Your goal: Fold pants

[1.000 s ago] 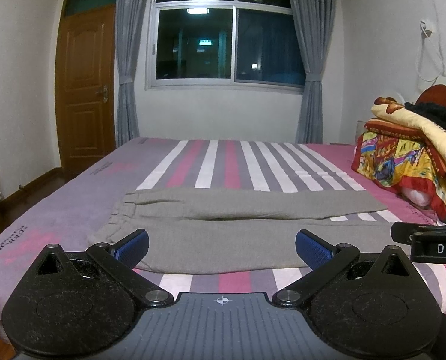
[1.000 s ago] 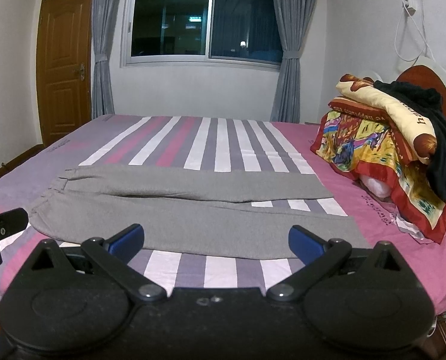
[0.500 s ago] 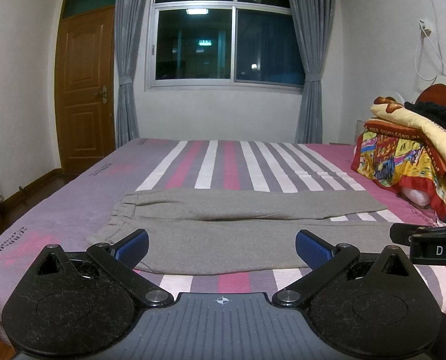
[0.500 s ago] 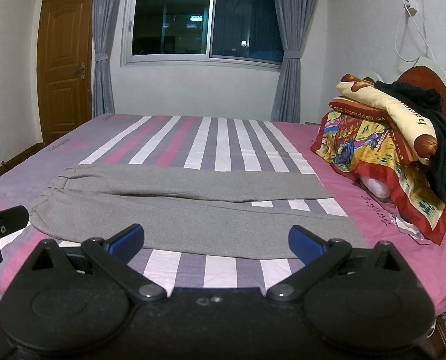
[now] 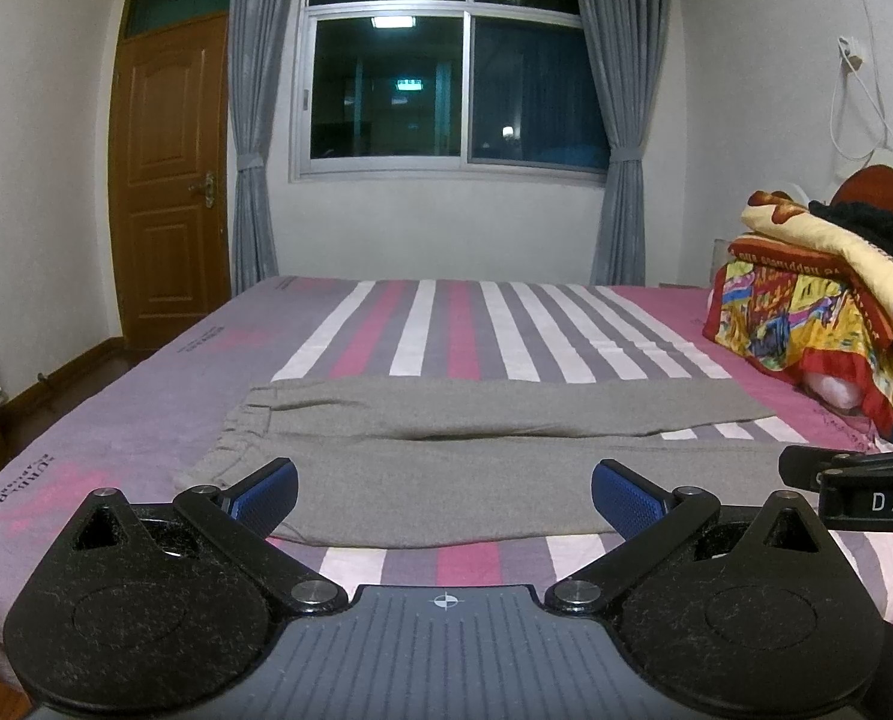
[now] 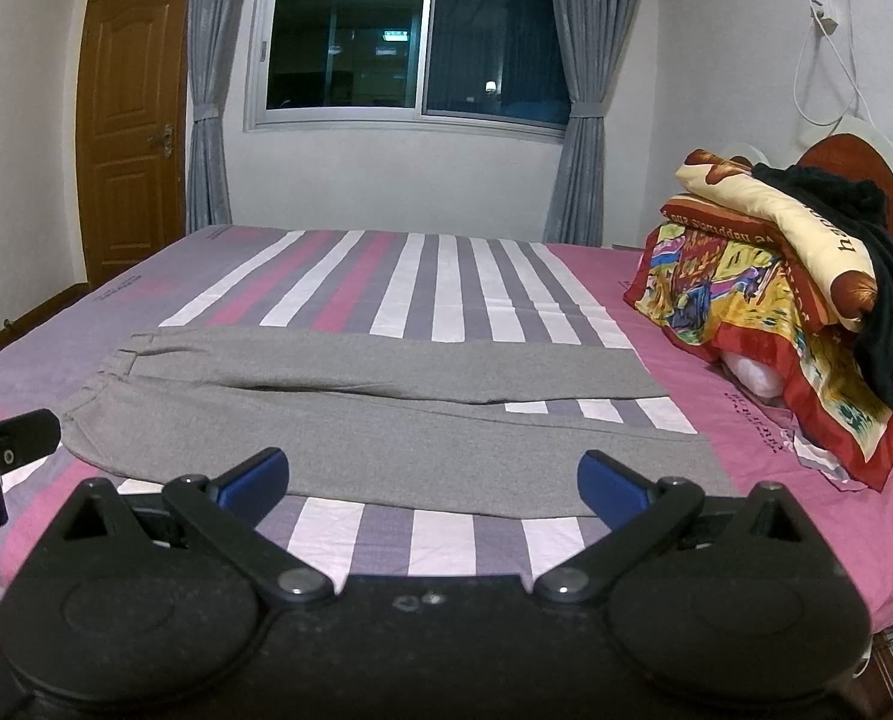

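White walls, dark window (image 5: 452, 69) with grey curtains (image 5: 253, 120), brown wooden door (image 5: 170, 180), striped bed (image 5: 458, 324), piled bedding (image 6: 770, 276)

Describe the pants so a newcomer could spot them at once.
Find the striped bed under the window. The grey pants lie flat across its near edge, waistband left, legs right. They are the only plain grey item; the bedding pile is multicoloured.

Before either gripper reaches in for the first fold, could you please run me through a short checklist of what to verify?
1. Left gripper open, nothing held: ok.
2. Right gripper open, nothing held: ok.
3. Gray pants spread flat on the striped bed: ok.
4. Both legs side by side, cuffs toward the bedding pile: ok.
5. Waistband smooth: not ok, slightly bunched.
6. Pants' underside free of wrinkles: cannot tell.
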### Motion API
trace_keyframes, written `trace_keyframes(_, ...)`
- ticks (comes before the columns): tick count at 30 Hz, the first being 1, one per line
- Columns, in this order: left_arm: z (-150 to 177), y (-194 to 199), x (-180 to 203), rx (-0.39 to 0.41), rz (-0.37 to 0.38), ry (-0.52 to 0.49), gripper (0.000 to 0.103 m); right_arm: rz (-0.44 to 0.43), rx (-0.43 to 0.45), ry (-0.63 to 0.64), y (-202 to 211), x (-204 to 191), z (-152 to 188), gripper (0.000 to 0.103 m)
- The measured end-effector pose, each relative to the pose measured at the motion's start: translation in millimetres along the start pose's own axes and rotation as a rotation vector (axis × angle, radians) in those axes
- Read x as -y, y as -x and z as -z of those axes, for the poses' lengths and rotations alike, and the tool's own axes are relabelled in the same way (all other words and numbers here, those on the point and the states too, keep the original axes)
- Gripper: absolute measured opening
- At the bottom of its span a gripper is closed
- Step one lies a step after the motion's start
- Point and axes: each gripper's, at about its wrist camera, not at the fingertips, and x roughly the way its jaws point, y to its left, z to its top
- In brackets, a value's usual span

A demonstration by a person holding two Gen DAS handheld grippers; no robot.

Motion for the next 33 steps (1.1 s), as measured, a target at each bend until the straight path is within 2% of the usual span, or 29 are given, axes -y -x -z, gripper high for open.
trace_keyframes(9,1.9,-5.9,-3.1,-0.021,-0.002,0.008,0.103,0.003,0.000,0.004,-0.4,-0.3,0.2,0.102)
trace_keyframes(22,3.5,-43.9,-17.9,-0.040,0.012,0.063,0.103,-0.014,-0.029,0.037,-24.9,-2.8,2.7,0.102)
trace_keyframes(25,-4.8,-68.1,-36.4,-0.075,0.044,0.106,0.103,-0.062,-0.017,0.031,-34.9,0.9,-2.5,0.102)
trace_keyframes(29,-17.3,-108.9,-73.6,-0.093,0.114,0.172,0.103,-0.115,-0.007,0.038,-55.7,7.5,-26.0,0.102)
trace_keyframes(31,-24.8,-136.2,-97.3,-0.090,0.091,0.183,0.103,-0.207,-0.045,0.018,-75.9,14.2,-41.4,0.102)
trace_keyframes(33,-34.2,-166.4,-122.7,-0.097,0.071,0.159,0.103,-0.233,-0.033,0.032,-93.9,15.5,-56.7,0.102)
